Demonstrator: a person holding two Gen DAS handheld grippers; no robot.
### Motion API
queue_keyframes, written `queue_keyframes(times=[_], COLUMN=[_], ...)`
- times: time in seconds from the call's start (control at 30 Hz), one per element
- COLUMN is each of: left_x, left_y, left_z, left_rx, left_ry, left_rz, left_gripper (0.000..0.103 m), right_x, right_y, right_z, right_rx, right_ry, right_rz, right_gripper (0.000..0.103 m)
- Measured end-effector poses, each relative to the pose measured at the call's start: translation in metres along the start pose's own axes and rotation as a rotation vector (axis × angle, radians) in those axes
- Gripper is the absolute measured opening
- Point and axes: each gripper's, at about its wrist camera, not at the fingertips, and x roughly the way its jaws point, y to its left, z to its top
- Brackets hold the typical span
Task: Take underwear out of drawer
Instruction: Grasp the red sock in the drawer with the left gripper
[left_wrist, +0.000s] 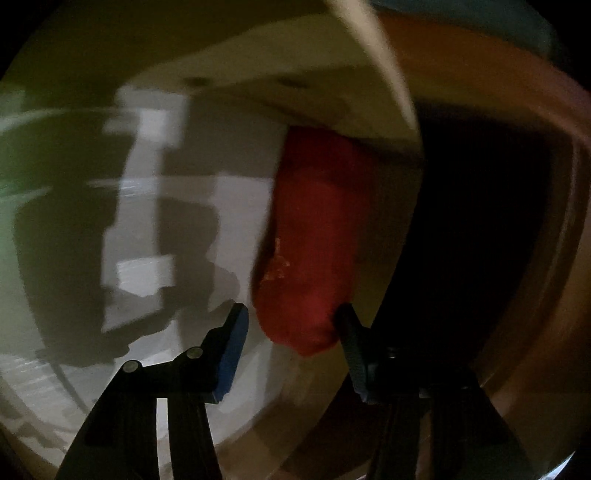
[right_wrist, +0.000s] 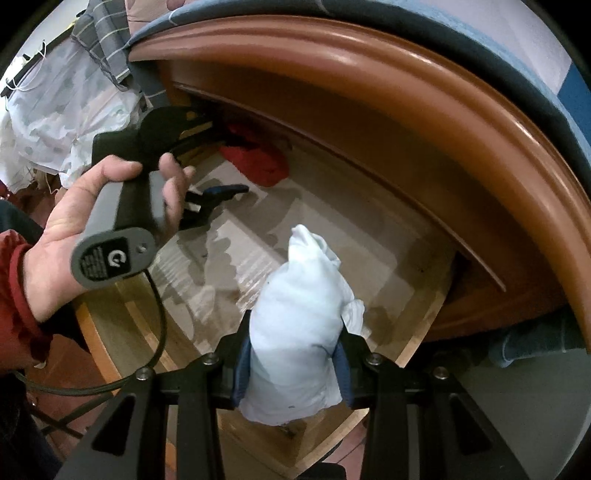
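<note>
**poster1:** Right wrist view had the right gripper (right_wrist: 291, 363) clamped on a pale blue-white bundle of underwear (right_wrist: 295, 314), both pads pressed into its sides, held above the near part of the open drawer (right_wrist: 424, 317). So that piece looked as good as out.

**poster2:** And the red underwear (left_wrist: 314, 240)? It was lying at the far end of the drawer floor, tucked under the brown dresser top (right_wrist: 369, 74).

**poster1:** Yep. Left gripper (left_wrist: 291, 328) had one finger touching the near edge of the red cloth, the blue-padded finger still clear of it on the left. Jaws were spread around it, not pinching yet. Left view was dark and blurry though.

**poster2:** Stuff looked soft and light, no stiffness at all, so I'd guess it flops and bunches wherever you squeeze. Nothing fragile.

**poster1:** Agreed. I'd grab a thick fold near the closest end, where the cloth was bunched, so the pads get several layers and it doesn't slip out.
</note>
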Motion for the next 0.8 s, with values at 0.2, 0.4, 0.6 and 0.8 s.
queue_keyframes(times=[0.2,0.4,0.6,0.8], left_x=[0.006,0.008,-0.014,-0.035], left_y=[-0.003,-0.007,-0.004,-0.011], left_z=[0.005,-0.006,-0.013,-0.014], left_rx=[-0.009,0.052,0.095,0.137], left_ry=[-0.009,-0.034,-0.035,-0.030], left_rz=[0.014,0.052,0.104,0.179], left_gripper=[0.042,0.029,0.023,0.022], right_x=[0.000,0.000,-0.002,-0.004], right_y=[0.004,0.004,0.005,0.002], right_z=[0.000,0.001,-0.001,-0.001], right_rx=[-0.021,-0.021,-0.019,-0.001], right_ry=[0.002,0.003,-0.004,-0.012], right_rz=[0.001,0.000,-0.008,-0.019], right_gripper=[0.038,0.038,0.038,0.038])
